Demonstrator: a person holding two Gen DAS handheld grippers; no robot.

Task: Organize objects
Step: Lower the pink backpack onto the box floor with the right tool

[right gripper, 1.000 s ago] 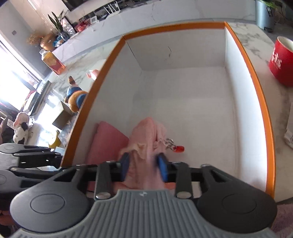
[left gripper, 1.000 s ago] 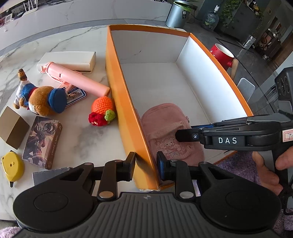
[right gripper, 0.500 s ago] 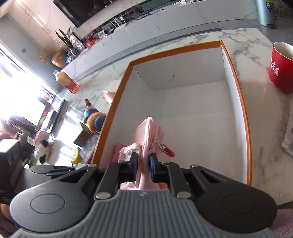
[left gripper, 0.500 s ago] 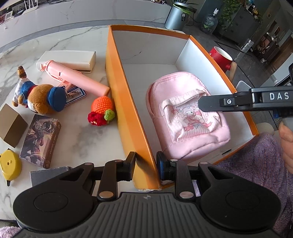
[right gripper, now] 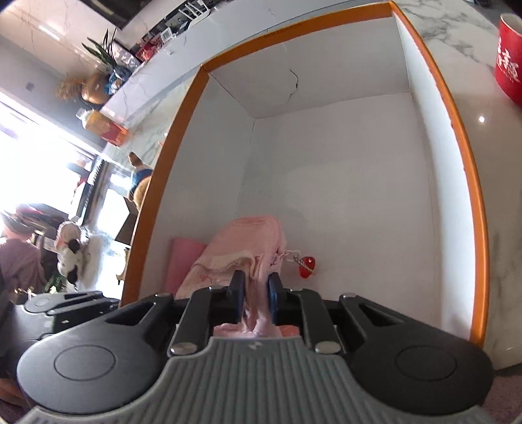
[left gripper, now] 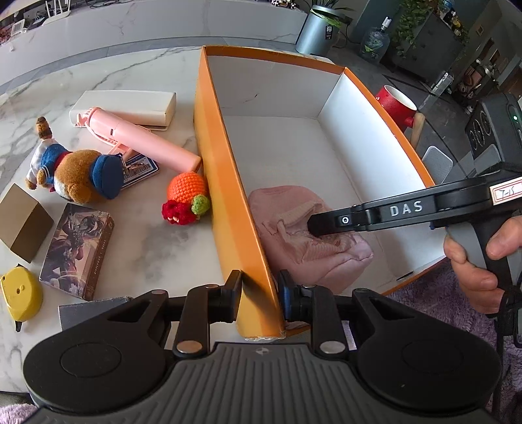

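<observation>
Pink pouch sits in orange box's near corner; right gripper pinches its fabric, jaws easing open. Left gripper clamps box wall. Next, probably: release, fetch table toys.

A lived-in home, in an open living and dining area.

A white marble-patterned desk carries household odds and ends: a plush bear, a crocheted orange toy, a pink handheld fan, a yellow tape measure and a red mug. An orange storage box stands among them. Beyond the desk are a potted plant in a grey metal planter, a large water bottle on the floor and dark cabinets topped with greenery. The right wrist view shows a bright window, a marble-look counter with ornaments and a plush dog.
</observation>
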